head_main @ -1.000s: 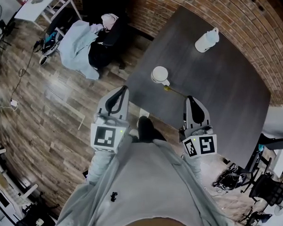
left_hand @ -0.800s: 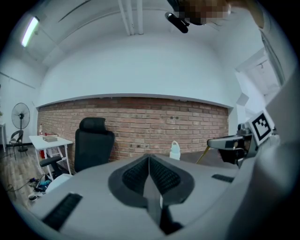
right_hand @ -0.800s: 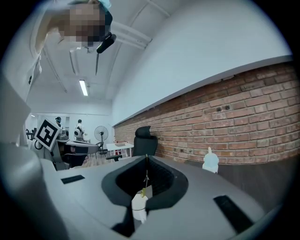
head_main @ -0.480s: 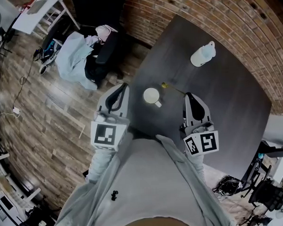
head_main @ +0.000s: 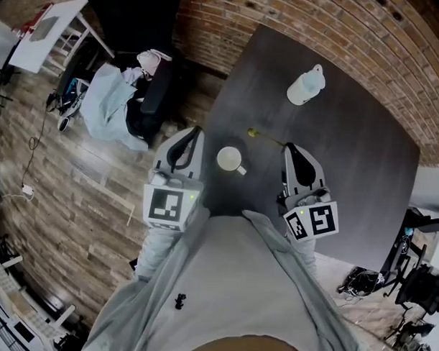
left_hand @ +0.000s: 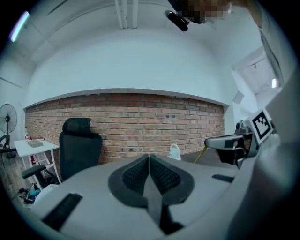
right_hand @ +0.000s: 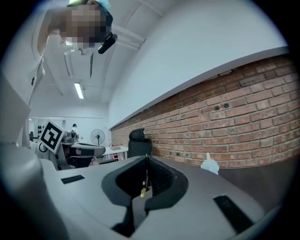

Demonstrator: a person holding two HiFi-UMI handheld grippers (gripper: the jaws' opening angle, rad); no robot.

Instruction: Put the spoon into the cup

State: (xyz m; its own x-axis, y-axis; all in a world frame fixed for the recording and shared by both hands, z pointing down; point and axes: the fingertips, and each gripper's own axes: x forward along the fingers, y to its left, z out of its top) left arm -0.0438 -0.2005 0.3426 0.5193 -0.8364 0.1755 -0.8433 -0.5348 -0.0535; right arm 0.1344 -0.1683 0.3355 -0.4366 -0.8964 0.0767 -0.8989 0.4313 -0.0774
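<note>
A grey shirt (head_main: 231,293) fills the near edge of the head view, and both grippers are held out from it above the near side of a dark, matte table (head_main: 348,152). Each gripper carries a cube with black-and-white square markers.

The left gripper (head_main: 194,134) is closed, its ribbed black pads (left_hand: 161,176) pressed together with nothing between them. The right gripper (head_main: 289,151) is also closed, and the spoon (head_main: 267,138) is clamped by its thin handle between the jaws. In the right gripper view the handle is seen as a fine wire-like line with a yellow bit on it.

A round white cup (head_main: 230,160) with a small side handle stands upright on the table between the two grippers. The spoon reaches out from the right gripper's tip, and its yellow end is seen just beyond the cup and apart from it. Whether the spoon touches the table cannot be told.

A white plastic bottle (head_main: 305,85) stands further back on the table, well apart from the cup. A red brick wall (head_main: 322,16) runs along the table's far side. To the left, glossy wooden floor planks (head_main: 76,190) are seen. A black office chair (left_hand: 79,145) draped with pale blue cloth (head_main: 105,103) stands there, with a white side table (head_main: 45,26) beyond it.
</note>
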